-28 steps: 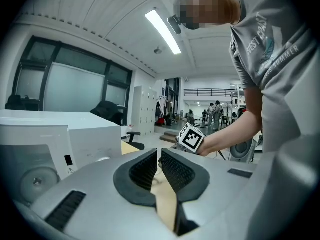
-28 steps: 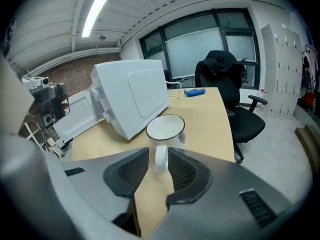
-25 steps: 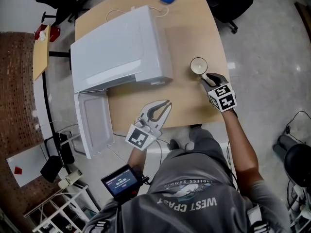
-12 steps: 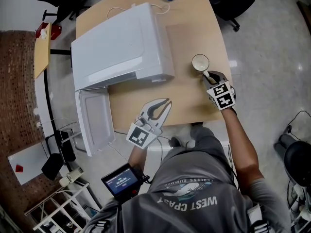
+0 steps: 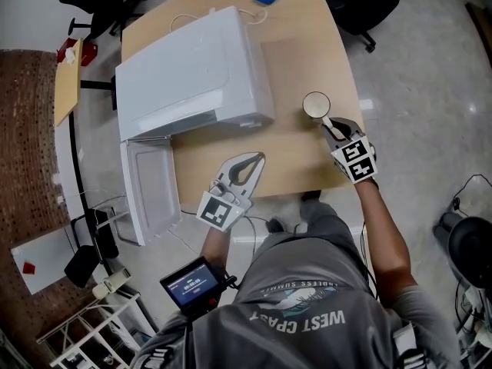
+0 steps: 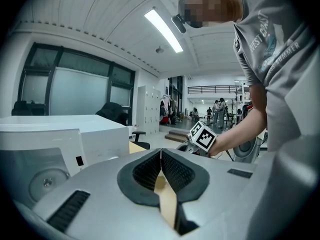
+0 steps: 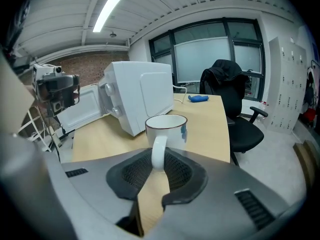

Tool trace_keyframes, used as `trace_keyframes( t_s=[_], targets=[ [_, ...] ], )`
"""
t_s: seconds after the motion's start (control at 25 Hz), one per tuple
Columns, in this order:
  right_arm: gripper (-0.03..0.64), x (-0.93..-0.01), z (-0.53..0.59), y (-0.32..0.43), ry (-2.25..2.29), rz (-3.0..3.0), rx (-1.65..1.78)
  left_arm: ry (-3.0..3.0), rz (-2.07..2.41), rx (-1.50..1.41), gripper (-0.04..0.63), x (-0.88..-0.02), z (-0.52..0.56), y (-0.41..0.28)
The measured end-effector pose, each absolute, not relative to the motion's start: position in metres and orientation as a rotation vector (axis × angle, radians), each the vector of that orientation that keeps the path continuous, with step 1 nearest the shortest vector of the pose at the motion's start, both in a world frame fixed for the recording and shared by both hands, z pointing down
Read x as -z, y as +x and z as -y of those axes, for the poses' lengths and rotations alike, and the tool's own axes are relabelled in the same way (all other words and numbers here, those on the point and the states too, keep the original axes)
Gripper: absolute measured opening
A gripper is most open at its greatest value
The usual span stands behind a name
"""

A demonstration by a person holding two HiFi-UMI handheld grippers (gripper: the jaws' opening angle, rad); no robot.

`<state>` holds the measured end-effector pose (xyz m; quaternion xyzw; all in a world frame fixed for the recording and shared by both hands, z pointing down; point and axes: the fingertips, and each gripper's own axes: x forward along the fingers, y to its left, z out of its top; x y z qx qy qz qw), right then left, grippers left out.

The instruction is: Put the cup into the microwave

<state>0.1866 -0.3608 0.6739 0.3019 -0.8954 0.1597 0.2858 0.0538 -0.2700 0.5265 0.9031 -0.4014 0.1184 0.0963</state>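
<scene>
One cup [image 5: 315,104] upright, handle [image 7: 158,153] toward right gripper [image 5: 330,124] | fingers [image 7: 131,173] just closed on it | left gripper [image 5: 258,157]: together

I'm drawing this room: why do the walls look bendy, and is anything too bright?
Both gripper views: wide-angle lenses bend straight lines, corners go black. Left gripper view: the ceiling light glares white. Right gripper view: the cup looks sharp. Head view: evenly lit, soft shadows.

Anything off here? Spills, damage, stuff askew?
Nothing spilled or damaged. The microwave sits skewed to the edges of the table, and its open door hangs out past the table edge, over the floor. The cup is upright.
</scene>
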Motion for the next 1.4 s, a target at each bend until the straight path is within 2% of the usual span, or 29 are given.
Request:
trace_keyframes(
  t_s=[0.84, 1.4],
  targets=[
    [0.077, -0.501, 0.297, 0.202, 0.732, 2.587, -0.295, 2.759, 1.263, -0.319, 0.021, -0.444, 0.244, 0.065],
    [0.075, -0.416, 0.245, 0.161, 0.643, 2.721, -0.212, 2.799, 1.298, -0.206, 0.021, -0.406, 0.217, 0.043]
  ],
)
